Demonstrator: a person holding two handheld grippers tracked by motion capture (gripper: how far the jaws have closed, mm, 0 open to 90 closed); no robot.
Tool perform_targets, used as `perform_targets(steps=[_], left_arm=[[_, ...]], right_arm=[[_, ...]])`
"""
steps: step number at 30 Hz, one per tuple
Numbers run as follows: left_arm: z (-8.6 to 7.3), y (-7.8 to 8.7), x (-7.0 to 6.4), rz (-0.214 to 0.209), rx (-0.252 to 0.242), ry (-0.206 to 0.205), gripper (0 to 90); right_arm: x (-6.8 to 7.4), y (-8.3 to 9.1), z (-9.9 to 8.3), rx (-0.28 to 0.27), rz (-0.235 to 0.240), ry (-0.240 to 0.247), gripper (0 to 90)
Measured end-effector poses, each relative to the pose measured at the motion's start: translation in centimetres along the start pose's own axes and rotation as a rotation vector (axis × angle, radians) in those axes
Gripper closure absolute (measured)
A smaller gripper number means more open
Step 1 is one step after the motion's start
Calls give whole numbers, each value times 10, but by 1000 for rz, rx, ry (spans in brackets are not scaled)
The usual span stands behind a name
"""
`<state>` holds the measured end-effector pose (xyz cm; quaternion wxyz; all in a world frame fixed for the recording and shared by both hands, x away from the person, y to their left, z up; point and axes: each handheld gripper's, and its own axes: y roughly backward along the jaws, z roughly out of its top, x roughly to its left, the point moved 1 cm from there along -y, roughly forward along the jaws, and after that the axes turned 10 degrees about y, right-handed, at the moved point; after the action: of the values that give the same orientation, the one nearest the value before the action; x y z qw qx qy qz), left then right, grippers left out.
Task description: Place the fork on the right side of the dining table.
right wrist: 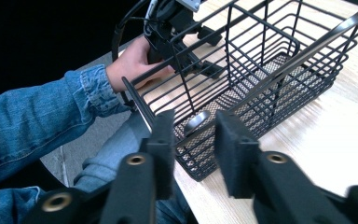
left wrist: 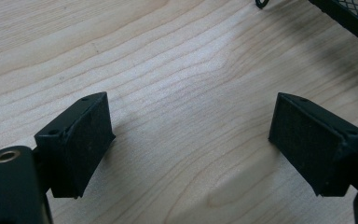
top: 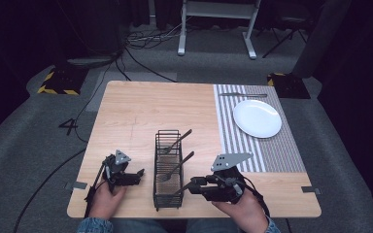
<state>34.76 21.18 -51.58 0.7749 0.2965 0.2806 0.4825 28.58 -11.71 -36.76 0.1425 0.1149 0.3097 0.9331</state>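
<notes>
1. Step in hand, as I judge it: the right gripper point(top: 190, 186) is closing in on the wire basket point(top: 168, 167) to take cutlery out of it. It sits at the basket's near right corner with its jaws pointed at the wall.

2. Right gripper state: jaws part open with a narrow gap, holding nothing. In the right gripper view the basket's corner rim point(right wrist: 142, 109) lies just ahead of the pads, not between them.

3. Left gripper point(top: 137, 174): jaws spread wide and empty, hovering over bare table point(left wrist: 177, 70) just to the basket's left, not touching it.

4. The work pieces: two utensils in the basket. The nearer spoon point(top: 175, 168) leans with its handle over the right rim, just beyond the right gripper's tips. The second utensil point(top: 177, 141) leans the same way, farther off.

5. Next move, in my judgement: lift the right gripper over the rim, line the gap up across the nearer handle, then close. The left gripper is placed to steady the basket, which looks light enough to slide.

6. Edges and room: the table's near edge lies close behind both hands. Ahead and to the right of the right gripper there is open wood, then the striped mat point(top: 267, 145) and the white plate point(top: 257, 118), well apart.
</notes>
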Motion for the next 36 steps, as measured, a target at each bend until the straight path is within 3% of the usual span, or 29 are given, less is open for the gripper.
perform_targets(steps=[9, 14, 24, 36], left_arm=[[0, 0, 0, 1, 1, 1, 133], [0, 0, 0, 1, -1, 1, 133], [0, 0, 0, 0, 1, 2, 133], [1, -1, 0, -5, -1, -2, 131]], right_arm=[[2, 0, 1, 1, -8, 6, 793], [7, 4, 3, -17, -32, 38, 860], [12, 9, 10, -48, -64, 73, 867], [14, 36, 23, -132, -98, 93, 868]])
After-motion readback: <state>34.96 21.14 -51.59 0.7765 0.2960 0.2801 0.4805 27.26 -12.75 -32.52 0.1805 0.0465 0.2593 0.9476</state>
